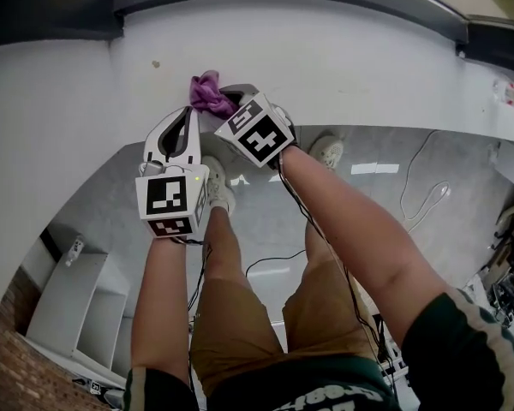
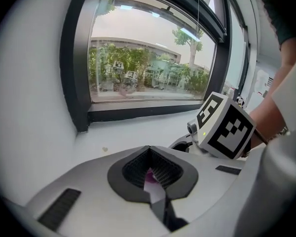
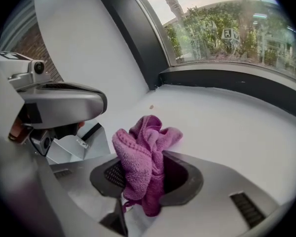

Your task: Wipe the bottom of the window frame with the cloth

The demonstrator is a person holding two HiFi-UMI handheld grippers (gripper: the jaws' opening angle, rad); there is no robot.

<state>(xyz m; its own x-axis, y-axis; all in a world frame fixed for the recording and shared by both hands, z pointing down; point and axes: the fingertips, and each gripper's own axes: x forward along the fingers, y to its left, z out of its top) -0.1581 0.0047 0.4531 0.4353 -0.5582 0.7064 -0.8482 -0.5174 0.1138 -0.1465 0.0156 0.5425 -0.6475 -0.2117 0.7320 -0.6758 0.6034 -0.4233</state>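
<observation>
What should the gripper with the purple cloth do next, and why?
Probably push the cloth forward to the dark bottom rail of the window frame and press it there. The right gripper grips the cloth, but it is over the white sill, short of the frame.

Our right gripper (image 3: 149,179), its 2 jaws closed on a bunched purple cloth (image 3: 143,152), white sill (image 3: 227,127) beneath, dark window frame (image 3: 237,83) beyond, our left gripper (image 3: 59,100) just beside.

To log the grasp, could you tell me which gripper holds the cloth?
The right gripper; the purple cloth is bunched between its jaws, unlike the left gripper.
</observation>
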